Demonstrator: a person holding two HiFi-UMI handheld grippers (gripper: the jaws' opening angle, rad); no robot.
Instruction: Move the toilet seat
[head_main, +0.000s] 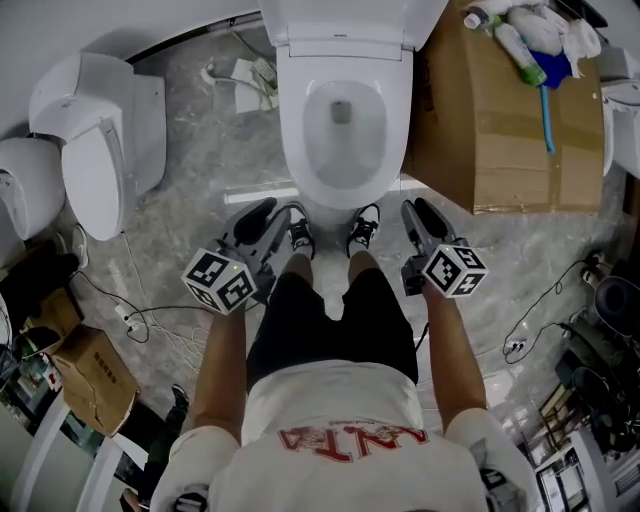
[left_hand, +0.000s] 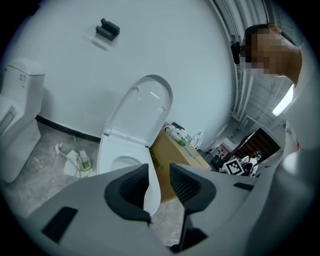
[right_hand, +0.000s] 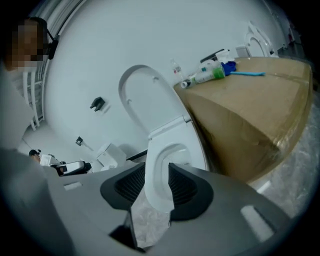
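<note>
Head view: a person stood at the front of a white ceramic toilet (head_main: 343, 190), whose white oval plastic toilet seat (head_main: 343, 160) lay flat on the bowl under a raised white lid (head_main: 340, 20). The left gripper (head_main: 270, 215) and right gripper (head_main: 420, 218) hung low on either side of the knees, short of the seat and touching nothing, so the move looked not yet begun and all of it was left. A tall brown cardboard box (head_main: 510, 130) stood just beside the bowl, beyond the right jaws, leaving little room there. Beyond the left jaws the marbled grey floor (head_main: 190, 210) lay open as far as a second white toilet (head_main: 100, 140), well apart. Left gripper view: the left gripper (left_hand: 159, 172) had its jaws spread with nothing between them; the toilet seat (left_hand: 107, 152) lay well ahead, its front rim free. Right gripper view: the right gripper (right_hand: 156, 170) also held its jaws apart and empty, framing the toilet seat (right_hand: 152, 165) far ahead, with the cardboard box (right_hand: 250, 115) close on the outer side, a likely obstacle to any swing that way.
</note>
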